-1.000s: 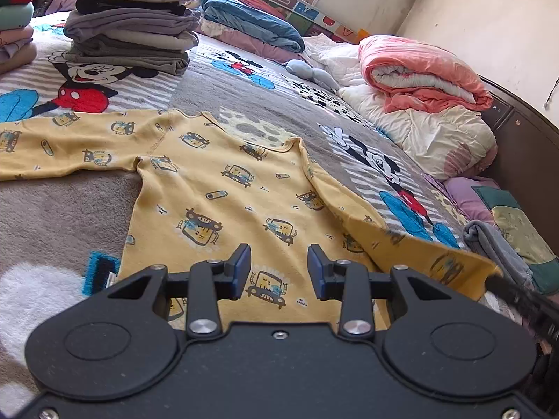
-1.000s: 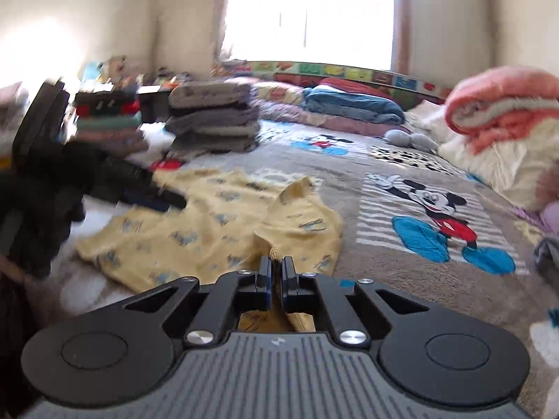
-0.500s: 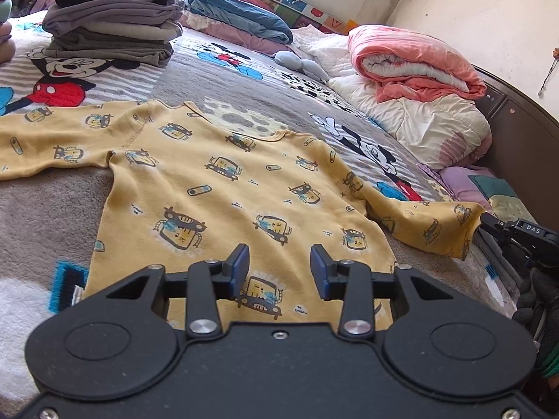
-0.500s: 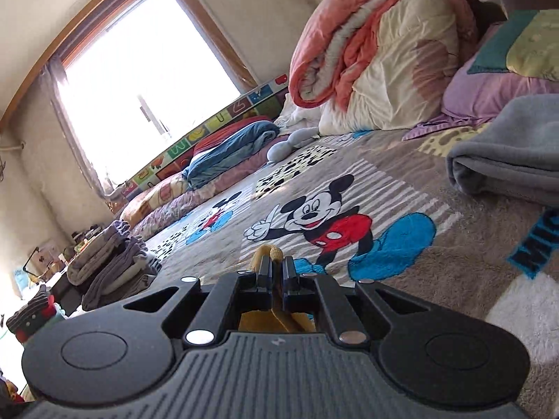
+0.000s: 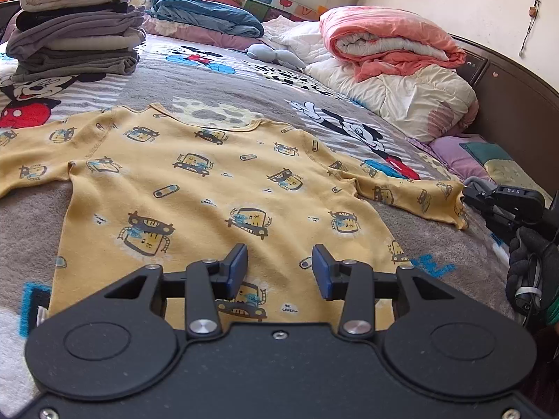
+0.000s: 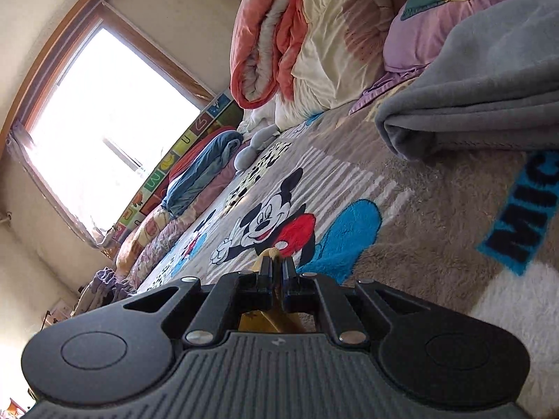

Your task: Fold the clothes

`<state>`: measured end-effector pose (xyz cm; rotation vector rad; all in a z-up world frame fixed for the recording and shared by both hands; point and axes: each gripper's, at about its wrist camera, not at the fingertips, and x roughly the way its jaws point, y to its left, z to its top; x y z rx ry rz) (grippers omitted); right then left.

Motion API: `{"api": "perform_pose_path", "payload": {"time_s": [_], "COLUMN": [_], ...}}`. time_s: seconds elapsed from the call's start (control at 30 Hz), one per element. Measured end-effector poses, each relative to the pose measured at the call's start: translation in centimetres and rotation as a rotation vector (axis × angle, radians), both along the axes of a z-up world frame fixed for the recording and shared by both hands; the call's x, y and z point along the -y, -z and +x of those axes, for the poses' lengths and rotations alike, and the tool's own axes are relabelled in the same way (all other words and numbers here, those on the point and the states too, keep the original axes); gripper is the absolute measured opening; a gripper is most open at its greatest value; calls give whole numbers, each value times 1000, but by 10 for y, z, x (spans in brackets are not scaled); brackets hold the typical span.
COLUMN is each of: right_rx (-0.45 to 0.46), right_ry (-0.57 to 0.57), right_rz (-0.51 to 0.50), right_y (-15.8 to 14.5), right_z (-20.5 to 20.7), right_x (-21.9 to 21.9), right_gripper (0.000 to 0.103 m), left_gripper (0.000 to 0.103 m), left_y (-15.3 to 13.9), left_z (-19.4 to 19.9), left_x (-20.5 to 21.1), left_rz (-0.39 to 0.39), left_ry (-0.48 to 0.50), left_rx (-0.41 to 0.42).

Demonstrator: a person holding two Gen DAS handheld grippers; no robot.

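A yellow long-sleeved shirt [image 5: 209,192] with robot prints lies flat, front up, on the bed blanket [image 5: 227,80]. My left gripper [image 5: 279,269] hovers just above its hem, jaws opening, nothing between the blue pads. The shirt's right sleeve [image 5: 419,195] is stretched out sideways. My right gripper [image 5: 470,200] is shut on the cuff, held by a gloved hand [image 5: 531,262]. In the right wrist view, that gripper [image 6: 276,272] is rolled to one side, with yellow cuff fabric [image 6: 269,255] pinched between its pads. The left sleeve runs off the picture's left edge.
A stack of folded clothes [image 5: 77,31] stands at the back left. A pink quilt [image 5: 387,42] lies on white bedding at the back right. Folded grey cloth [image 6: 471,104] and a purple pillow [image 6: 419,35] lie near the right gripper. A dark headboard [image 5: 506,104] bounds the right side.
The right gripper pulled the folded-over sleeve out to the right until it lay straight, rolling as it went. The left gripper's jaws widened a little and it edged towards the hem.
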<state>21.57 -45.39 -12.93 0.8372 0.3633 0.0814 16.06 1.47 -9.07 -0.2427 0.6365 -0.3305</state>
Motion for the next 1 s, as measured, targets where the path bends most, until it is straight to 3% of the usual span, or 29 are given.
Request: {"api": "perform_pose_path", "payload": {"time_s": [0.2,0.33,0.43,0.67,0.83,0.93,1.0], "right_rx": [-46,-14,11,-91,-88,-85,-77], "right_ry": [-43,-83,-44,-58,-68,-88,-94], "right_rz": [39,-5,-9,81,136,86,87], "right_y": [8,-3,-9,18,21,13,13], "right_z": [19,26,24,29,26,21,20], "right_x": [2,-1,8,20,25,20,21], "right_gripper": [7,7,7,8,31,47,50], "left_gripper": [39,39,39,39,39,39,39], "left_y": [-8,-13,-12,-33,-55,-59,-55], "left_z": [-2,-7,-10,9,37,42,42], "left_x": [14,31,46,54,70,113,158], "left_rz": [35,52,100,93,77,96,182], "left_ry": [23,69,100,60,23,125,235], "left_rx": [11,23,27,20,37,59,96]}}
